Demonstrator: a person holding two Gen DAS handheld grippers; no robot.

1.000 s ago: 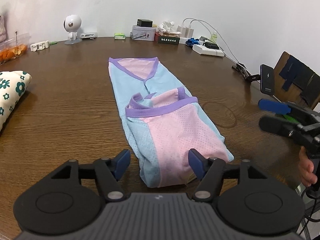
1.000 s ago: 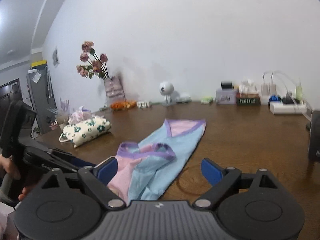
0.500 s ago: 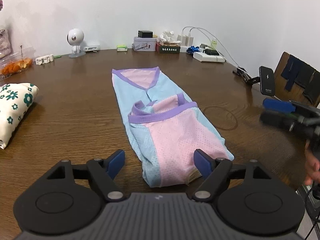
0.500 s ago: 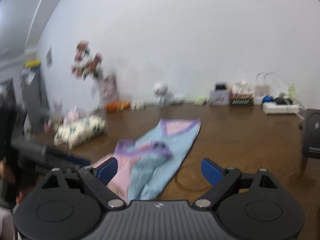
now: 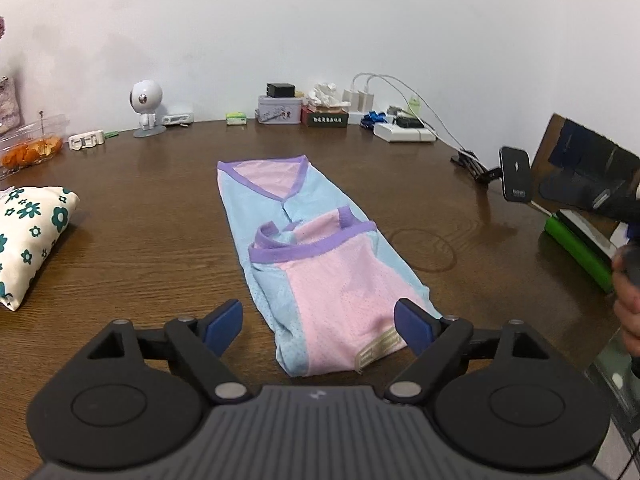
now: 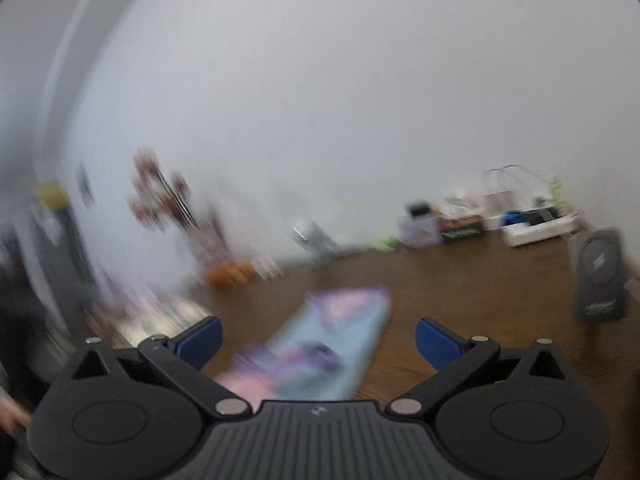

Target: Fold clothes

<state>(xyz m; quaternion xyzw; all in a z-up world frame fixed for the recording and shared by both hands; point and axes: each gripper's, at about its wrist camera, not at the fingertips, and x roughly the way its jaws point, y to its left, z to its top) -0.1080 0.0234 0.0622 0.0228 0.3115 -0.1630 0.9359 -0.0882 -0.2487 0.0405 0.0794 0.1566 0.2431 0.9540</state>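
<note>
A pink and light-blue garment with purple trim (image 5: 320, 256) lies folded lengthwise on the brown table (image 5: 140, 240), its lower part turned up over the middle. My left gripper (image 5: 318, 326) hovers above its near end, jaws still opening, pads clear of the cloth. In the blurred right wrist view the same garment (image 6: 328, 340) lies ahead, and my right gripper (image 6: 318, 340) is above the table with jaws opening wide and nothing pressed between them. The hand holding the right gripper (image 5: 628, 292) shows at the right edge of the left wrist view.
A folded floral cloth (image 5: 28, 240) lies at the left. Along the far edge stand a small white robot figure (image 5: 146, 106), a tin box (image 5: 279, 109), chargers and a power strip (image 5: 404, 133). A phone on a stand (image 5: 516, 180) and a green-edged object (image 5: 576, 248) sit at the right.
Both grippers drew back and rose from the garment while their jaws spread wider. The right wrist view swung and turned blurry. The garment stayed in place.
</note>
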